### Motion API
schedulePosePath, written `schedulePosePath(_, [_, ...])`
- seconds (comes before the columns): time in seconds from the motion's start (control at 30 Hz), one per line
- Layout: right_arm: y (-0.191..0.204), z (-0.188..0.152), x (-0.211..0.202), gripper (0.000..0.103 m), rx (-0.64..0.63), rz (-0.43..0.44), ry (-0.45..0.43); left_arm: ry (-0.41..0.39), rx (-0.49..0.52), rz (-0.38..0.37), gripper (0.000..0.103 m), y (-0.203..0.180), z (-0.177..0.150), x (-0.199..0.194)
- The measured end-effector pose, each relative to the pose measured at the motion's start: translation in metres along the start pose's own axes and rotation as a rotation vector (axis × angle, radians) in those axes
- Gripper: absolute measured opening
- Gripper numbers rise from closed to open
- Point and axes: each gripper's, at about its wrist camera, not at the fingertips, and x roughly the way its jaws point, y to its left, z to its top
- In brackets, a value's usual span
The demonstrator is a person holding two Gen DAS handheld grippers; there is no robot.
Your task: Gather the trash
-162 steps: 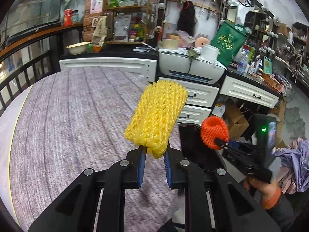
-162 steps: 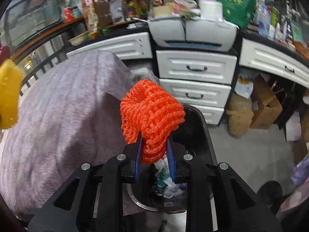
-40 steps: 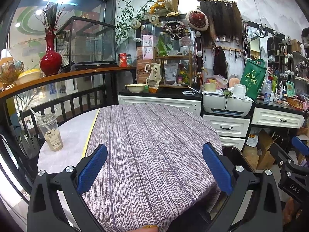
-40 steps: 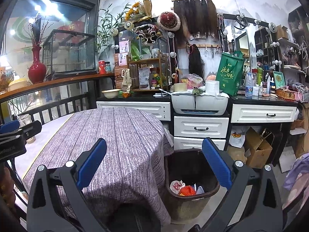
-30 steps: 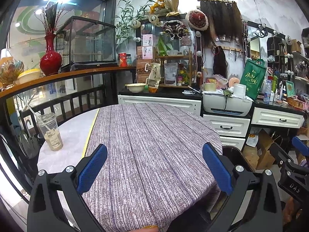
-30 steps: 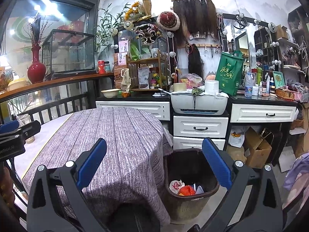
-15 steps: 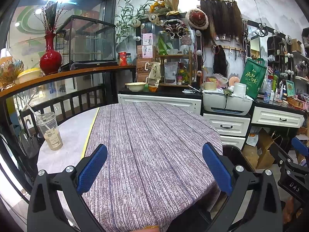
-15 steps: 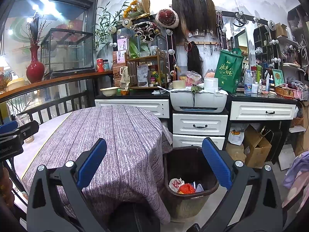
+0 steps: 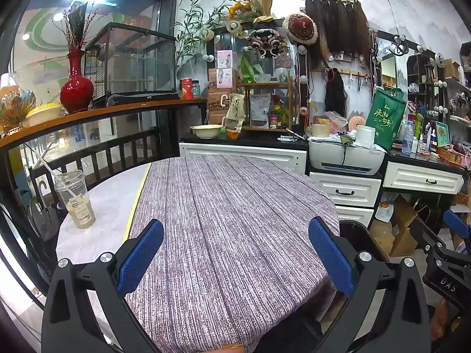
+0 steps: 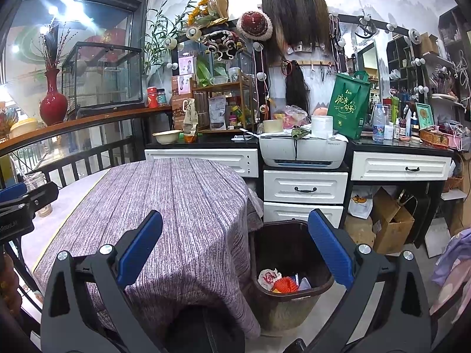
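Observation:
My left gripper (image 9: 235, 253) is wide open and empty above the near end of the table with the purple striped cloth (image 9: 229, 206). My right gripper (image 10: 235, 253) is wide open and empty, over the table's right edge. The dark trash bin (image 10: 290, 264) stands on the floor right of the table; its rim also shows in the left wrist view (image 9: 357, 229). Inside it lie an orange foam net (image 10: 284, 284) and crumpled paper (image 10: 267, 277). The yellow foam net is not in view.
A plastic cup with a straw (image 9: 75, 198) stands on the white table part at the left. White drawers (image 10: 304, 189) with a printer (image 10: 303, 148) stand behind the bin. Cardboard boxes (image 10: 388, 223) sit on the floor at right. A black railing (image 9: 97, 153) runs along the left.
Since 5.4 s ago both grippers have let go of their foam nets, opened and pulled back; the orange net now lies in the bin. In the last second the views barely shift.

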Motion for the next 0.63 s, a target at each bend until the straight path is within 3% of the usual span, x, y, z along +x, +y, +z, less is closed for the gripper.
schedulePosePath(0.63, [-0.0015, -0.0036, 0.0029, 0.097, 0.002, -0.003, 0.012, 0.018, -0.001, -0.013, 0.098, 0.0023, -0.006, 0.0056])
